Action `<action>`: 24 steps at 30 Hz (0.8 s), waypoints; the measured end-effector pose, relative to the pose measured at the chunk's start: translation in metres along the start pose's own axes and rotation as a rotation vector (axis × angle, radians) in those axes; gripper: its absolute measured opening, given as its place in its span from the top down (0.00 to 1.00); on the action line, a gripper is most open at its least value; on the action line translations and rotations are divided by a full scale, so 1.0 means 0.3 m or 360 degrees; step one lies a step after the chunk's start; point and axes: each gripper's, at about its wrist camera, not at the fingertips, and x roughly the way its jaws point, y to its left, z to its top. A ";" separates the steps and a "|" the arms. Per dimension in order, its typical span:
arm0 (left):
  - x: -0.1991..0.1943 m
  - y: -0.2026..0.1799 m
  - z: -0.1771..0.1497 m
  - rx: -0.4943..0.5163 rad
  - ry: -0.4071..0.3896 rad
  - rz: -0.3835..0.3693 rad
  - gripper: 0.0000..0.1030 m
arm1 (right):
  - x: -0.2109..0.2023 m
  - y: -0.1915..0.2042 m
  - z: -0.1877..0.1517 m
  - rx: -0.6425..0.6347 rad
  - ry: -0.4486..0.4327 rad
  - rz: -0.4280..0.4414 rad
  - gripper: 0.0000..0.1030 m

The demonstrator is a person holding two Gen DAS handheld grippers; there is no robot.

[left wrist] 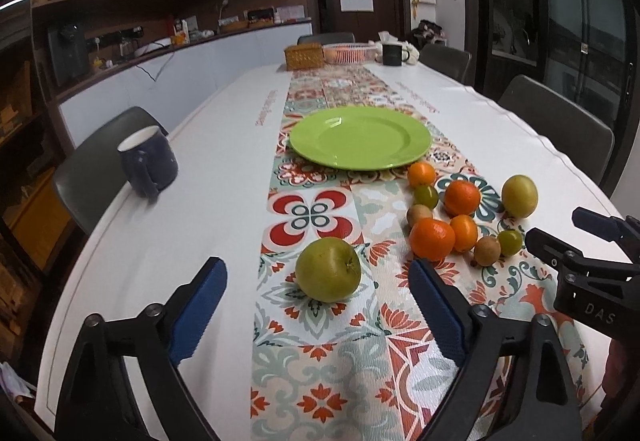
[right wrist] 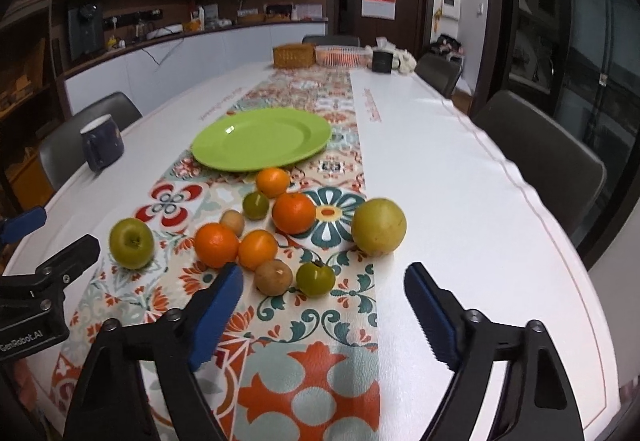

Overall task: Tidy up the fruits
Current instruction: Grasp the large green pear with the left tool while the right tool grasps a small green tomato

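A bare green plate (left wrist: 360, 139) (right wrist: 262, 139) sits mid-table on the patterned runner. A green apple (left wrist: 328, 269) (right wrist: 131, 243) lies alone just ahead of my open, empty left gripper (left wrist: 318, 277). To its right lies a cluster: several oranges (left wrist: 432, 239) (right wrist: 216, 244), small green fruits (left wrist: 510, 242) (right wrist: 315, 278), brown kiwis (left wrist: 487, 250) (right wrist: 274, 277) and a yellow-green apple (left wrist: 519, 196) (right wrist: 379, 227). My right gripper (right wrist: 324, 281) is open and empty, just short of the nearest kiwi and small green fruit.
A dark blue mug (left wrist: 148, 161) (right wrist: 101, 146) stands near the left table edge. A wicker box (left wrist: 304, 56), pink basket (left wrist: 350, 52) and black mug (left wrist: 392, 54) stand at the far end. Chairs line both sides.
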 end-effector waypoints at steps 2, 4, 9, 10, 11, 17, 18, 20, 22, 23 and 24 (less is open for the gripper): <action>0.022 -0.005 0.001 0.0004 0.0017 -0.0006 0.13 | 0.031 -0.004 -0.003 0.0007 0.0046 0.0002 0.29; 0.051 -0.005 0.001 0.0006 0.0045 -0.0014 0.15 | 0.056 -0.006 -0.006 0.0010 0.0082 0.0005 0.34; 0.116 0.000 -0.002 -0.0003 0.0130 -0.0033 0.22 | 0.116 -0.008 -0.013 0.0009 0.0184 0.0018 0.43; 0.128 0.001 -0.003 -0.0004 0.0146 -0.0042 0.23 | 0.127 -0.007 -0.012 0.0005 0.0202 0.0016 0.46; 0.137 0.001 -0.003 -0.0004 0.0158 -0.0047 0.24 | 0.140 -0.005 -0.013 0.0003 0.0225 0.0019 0.47; 0.182 0.002 -0.008 0.0008 0.0225 -0.0094 0.34 | 0.183 -0.004 -0.012 0.0003 0.0296 0.0024 0.55; 0.188 0.002 -0.008 0.0007 0.0233 -0.0103 0.34 | 0.188 -0.004 -0.010 -0.0001 0.0299 0.0022 0.56; 0.202 -0.002 -0.008 0.0013 0.0253 -0.0110 0.38 | 0.195 -0.005 -0.008 -0.0003 0.0307 0.0019 0.57; 0.210 -0.004 -0.010 0.0014 0.0269 -0.0126 0.42 | 0.204 -0.006 -0.005 -0.0009 0.0311 0.0026 0.59; 0.212 -0.006 -0.009 0.0016 0.0277 -0.0126 0.44 | 0.206 -0.007 -0.004 -0.0016 0.0311 0.0024 0.59; 0.215 -0.006 -0.009 0.0019 0.0281 -0.0125 0.45 | 0.211 -0.008 0.001 -0.0021 0.0313 0.0024 0.61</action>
